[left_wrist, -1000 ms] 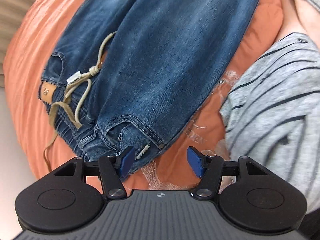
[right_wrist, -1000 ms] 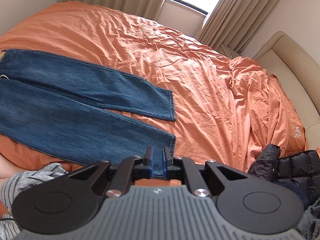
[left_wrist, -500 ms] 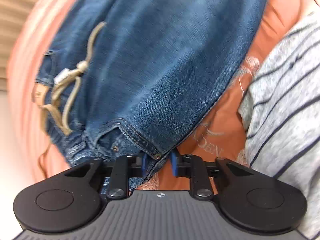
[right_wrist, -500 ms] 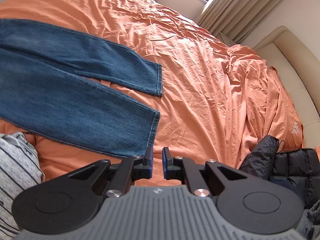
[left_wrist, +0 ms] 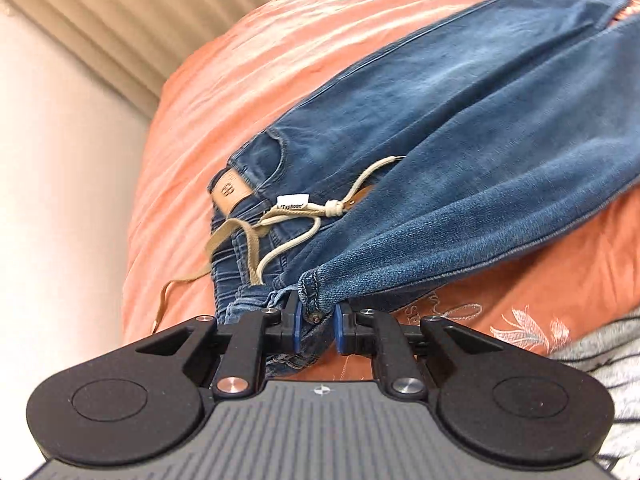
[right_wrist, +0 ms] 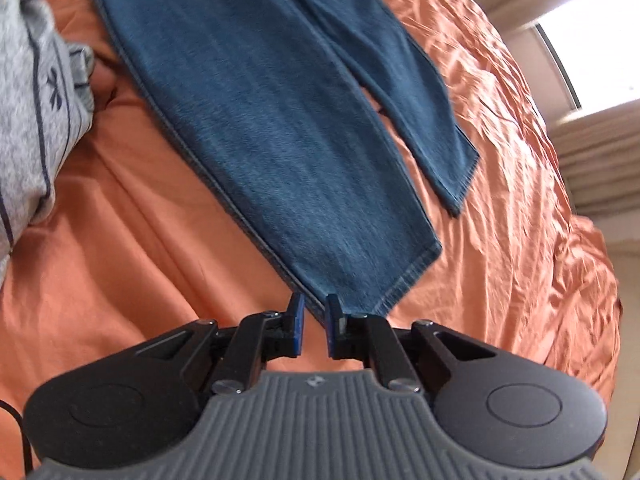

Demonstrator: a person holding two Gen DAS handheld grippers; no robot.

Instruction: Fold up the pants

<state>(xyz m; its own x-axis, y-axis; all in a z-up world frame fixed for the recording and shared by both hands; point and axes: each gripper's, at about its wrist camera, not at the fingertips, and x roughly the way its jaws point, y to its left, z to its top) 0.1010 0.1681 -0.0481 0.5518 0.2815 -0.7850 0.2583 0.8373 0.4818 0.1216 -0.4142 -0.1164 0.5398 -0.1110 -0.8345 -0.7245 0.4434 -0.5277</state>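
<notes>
Blue jeans (left_wrist: 460, 128) lie on an orange bedspread (left_wrist: 248, 60), with a tan drawstring (left_wrist: 288, 216) and a leather patch (left_wrist: 230, 194) at the waist. My left gripper (left_wrist: 316, 316) is shut on the near waistband corner and lifts it off the bed. In the right wrist view the two legs (right_wrist: 260, 112) stretch away from me. My right gripper (right_wrist: 314, 320) is shut on the near leg's hem corner (right_wrist: 320, 300), its jaws close together with the side seam between them.
A person's grey striped shirt is at the lower right of the left wrist view (left_wrist: 600, 336) and the upper left of the right wrist view (right_wrist: 28, 92). A white wall (left_wrist: 52, 200) and beige curtains (left_wrist: 140, 20) stand beyond the bed. A window (right_wrist: 592, 52) is far right.
My left gripper closed on the waistband corner and raised it, turning the view. My right gripper moved to the near leg's hem and took its corner between the jaws.
</notes>
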